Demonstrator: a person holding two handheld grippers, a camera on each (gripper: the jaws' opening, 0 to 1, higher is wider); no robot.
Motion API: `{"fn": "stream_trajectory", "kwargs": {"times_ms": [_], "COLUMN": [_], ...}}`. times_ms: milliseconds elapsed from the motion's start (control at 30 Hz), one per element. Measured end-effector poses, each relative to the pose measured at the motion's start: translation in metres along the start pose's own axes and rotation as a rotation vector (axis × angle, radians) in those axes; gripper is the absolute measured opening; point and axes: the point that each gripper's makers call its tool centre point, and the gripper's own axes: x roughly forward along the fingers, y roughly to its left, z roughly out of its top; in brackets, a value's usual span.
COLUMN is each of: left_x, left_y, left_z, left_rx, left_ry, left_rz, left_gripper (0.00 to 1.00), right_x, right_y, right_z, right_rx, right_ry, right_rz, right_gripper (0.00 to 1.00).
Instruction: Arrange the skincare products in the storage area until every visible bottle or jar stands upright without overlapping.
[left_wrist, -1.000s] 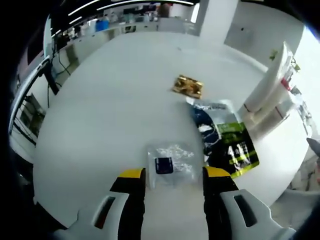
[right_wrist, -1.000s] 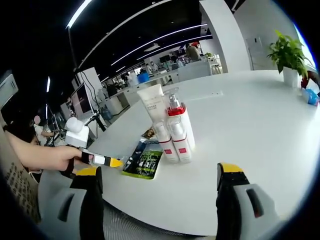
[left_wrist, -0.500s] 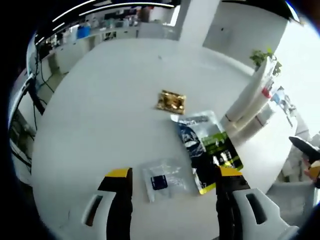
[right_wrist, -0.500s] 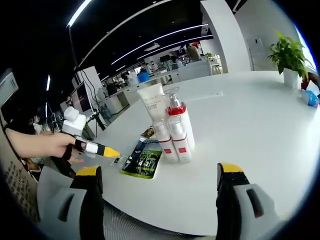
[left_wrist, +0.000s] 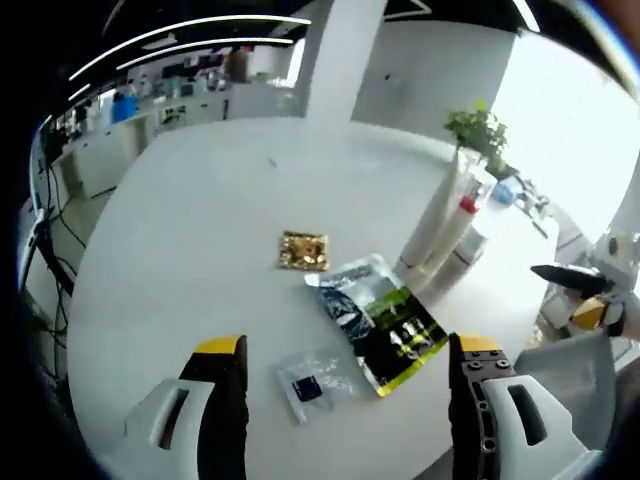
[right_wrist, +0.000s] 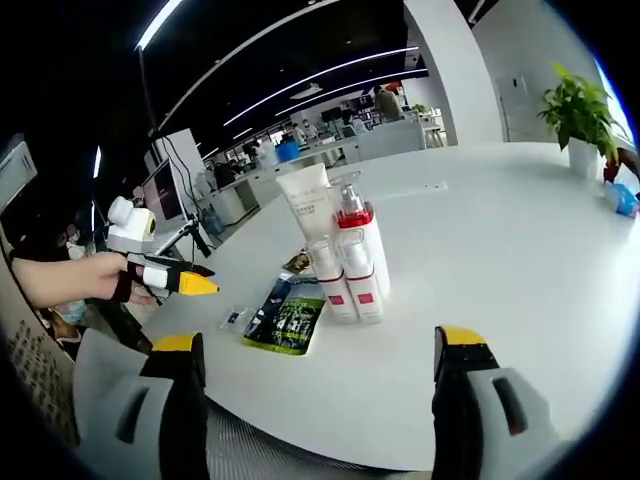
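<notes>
Four skincare bottles (right_wrist: 340, 255) stand upright together, well beyond both grippers' spread, empty jaws.

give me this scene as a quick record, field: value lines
surface: white table
skincare cluster: white tube and red-and-white bottles, all upright, packed close together
flat items: green-and-black pouch, clear sachet, gold packet, all lying flat and apart from each other
plant: potted plant at the far table edge
left gripper: open, above the clear sachet, holding nothing
right gripper: open, near the table edge, short of the bottles
</notes>
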Motion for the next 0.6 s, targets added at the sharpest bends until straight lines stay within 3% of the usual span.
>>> {"fn": "stream_trajectory", "kwargs": {"times_ms": [233,600], "left_x": [-0.013,-0.028], "left_y": [-0.005,-0.001], "left_z": [-0.01,-0.019], "left_rx": [0.016,0.031], "left_ry": [-0.009,-0.057], "left_rz": [-0.04,-0.037], "left_gripper": [0.88,0.93], "right_x": [0.0,0.001], "right_y": [-0.001,0.002], "right_z": [-0.001,-0.003], "right_rx": [-0.001,-0.009], "right_ry": [0.004,0.017], "right_rz": [-0.003,0.005], "right_gripper": [0.95,0.95]}}
